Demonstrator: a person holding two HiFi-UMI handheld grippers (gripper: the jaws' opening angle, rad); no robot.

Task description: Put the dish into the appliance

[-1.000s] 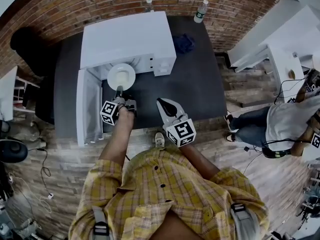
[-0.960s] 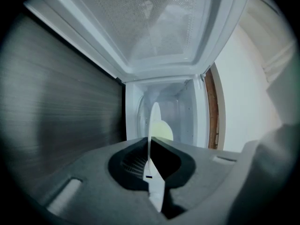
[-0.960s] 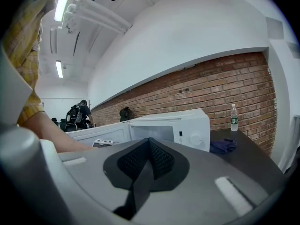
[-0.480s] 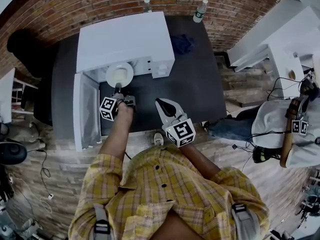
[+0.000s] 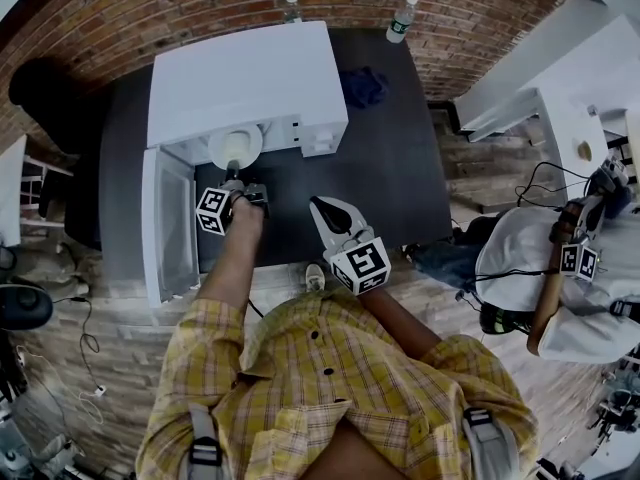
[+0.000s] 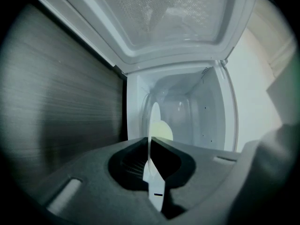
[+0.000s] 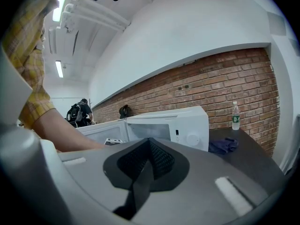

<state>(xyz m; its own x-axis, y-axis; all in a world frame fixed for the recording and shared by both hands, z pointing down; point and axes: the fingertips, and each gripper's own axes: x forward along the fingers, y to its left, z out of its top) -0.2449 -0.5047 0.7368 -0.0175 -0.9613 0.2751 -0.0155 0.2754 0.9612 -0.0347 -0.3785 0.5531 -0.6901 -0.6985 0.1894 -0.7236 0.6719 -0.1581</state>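
Note:
A white microwave (image 5: 250, 73) stands on a dark table (image 5: 390, 178) with its door (image 5: 165, 223) swung open to the left. My left gripper (image 5: 234, 180) is shut on the rim of a white plate (image 5: 235, 146), which sits at the mouth of the oven. In the left gripper view the plate (image 6: 153, 125) shows edge-on between the jaws (image 6: 151, 146), reaching into the white cavity (image 6: 197, 111). My right gripper (image 5: 325, 210) hovers over the table's front part, shut with nothing in it. In its own view the right gripper (image 7: 149, 161) faces the microwave (image 7: 183, 123).
Two water bottles (image 5: 401, 21) (image 5: 292, 6) stand at the back by the brick wall. A blue cloth (image 5: 364, 86) lies right of the microwave. The open door (image 6: 173, 13) flanks the left gripper. Another person (image 5: 560, 268) with grippers is on the floor at right.
My left gripper has carried the plate a little further toward the microwave's opening. The right gripper has stayed put. The person at the right has shifted.

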